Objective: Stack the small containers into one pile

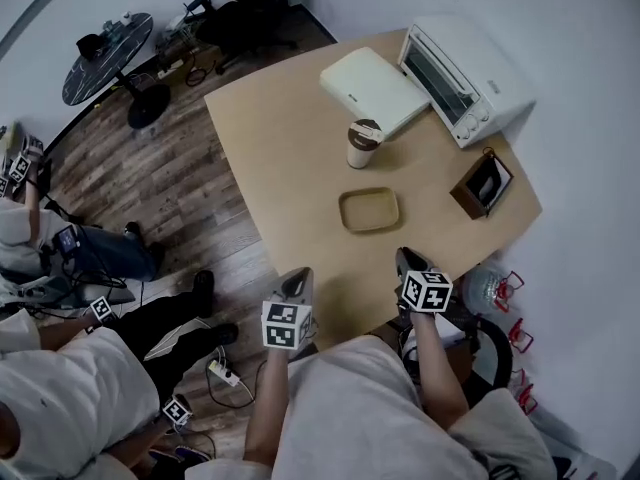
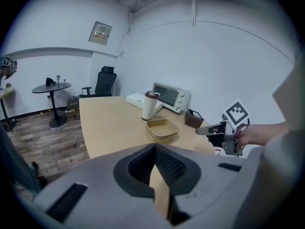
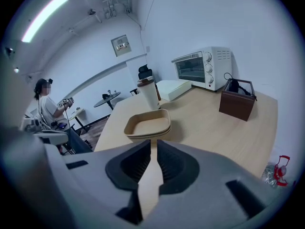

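A pile of tan shallow containers (image 1: pixel 369 210), nested one inside another, rests on the wooden table (image 1: pixel 290 158) a little in from its near edge. The same pile (image 2: pixel 161 128) lies straight ahead in the left gripper view, and the pile (image 3: pixel 147 124) is closer in the right gripper view. My left gripper (image 1: pixel 295 276) hovers at the near table edge, left of the pile, its jaws (image 2: pixel 155 149) shut with nothing in them. My right gripper (image 1: pixel 405 256) hangs near the edge on the pile's right side; its jaws (image 3: pixel 153 144) stand a narrow slit apart and hold nothing.
Beyond the pile stand a white cup with a brown lid (image 1: pixel 363 144), a flat white box (image 1: pixel 375 88), a white toaster oven (image 1: pixel 465 78) and a small brown box (image 1: pixel 482 185). People sit on the floor at left (image 1: pixel 60 248). A round black table (image 1: pixel 105 56) stands far left.
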Tool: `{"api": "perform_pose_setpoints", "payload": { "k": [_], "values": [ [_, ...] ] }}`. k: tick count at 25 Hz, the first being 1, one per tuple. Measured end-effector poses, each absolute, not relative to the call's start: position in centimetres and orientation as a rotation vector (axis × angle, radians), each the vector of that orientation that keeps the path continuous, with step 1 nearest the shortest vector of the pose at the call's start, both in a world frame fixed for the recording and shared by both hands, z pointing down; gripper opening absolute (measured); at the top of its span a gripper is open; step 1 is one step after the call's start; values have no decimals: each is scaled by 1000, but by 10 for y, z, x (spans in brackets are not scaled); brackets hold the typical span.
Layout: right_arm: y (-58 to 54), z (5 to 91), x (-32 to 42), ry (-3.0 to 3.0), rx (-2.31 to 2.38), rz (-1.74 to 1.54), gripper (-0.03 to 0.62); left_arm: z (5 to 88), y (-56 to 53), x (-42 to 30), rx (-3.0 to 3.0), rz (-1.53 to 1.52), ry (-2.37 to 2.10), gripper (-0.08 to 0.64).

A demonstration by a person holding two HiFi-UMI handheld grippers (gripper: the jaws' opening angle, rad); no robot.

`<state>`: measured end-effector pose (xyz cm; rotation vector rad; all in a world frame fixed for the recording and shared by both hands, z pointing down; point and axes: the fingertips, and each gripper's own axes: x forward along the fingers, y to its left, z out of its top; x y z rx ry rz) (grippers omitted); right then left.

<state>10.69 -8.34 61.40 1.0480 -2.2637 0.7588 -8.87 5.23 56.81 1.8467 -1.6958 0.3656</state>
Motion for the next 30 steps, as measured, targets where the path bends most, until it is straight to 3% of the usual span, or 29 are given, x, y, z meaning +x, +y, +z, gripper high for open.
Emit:
{"api": "perform_pose_setpoints", "payload": {
  "k": [15, 30],
  "values": [
    [52, 600, 115, -2345, 1034, 659, 32, 565, 108, -18, 2010, 323, -1674, 5],
    [89, 606, 104, -2407, 1019, 554, 3, 556, 119, -13, 2089, 222, -1673, 5]
  ]
}}
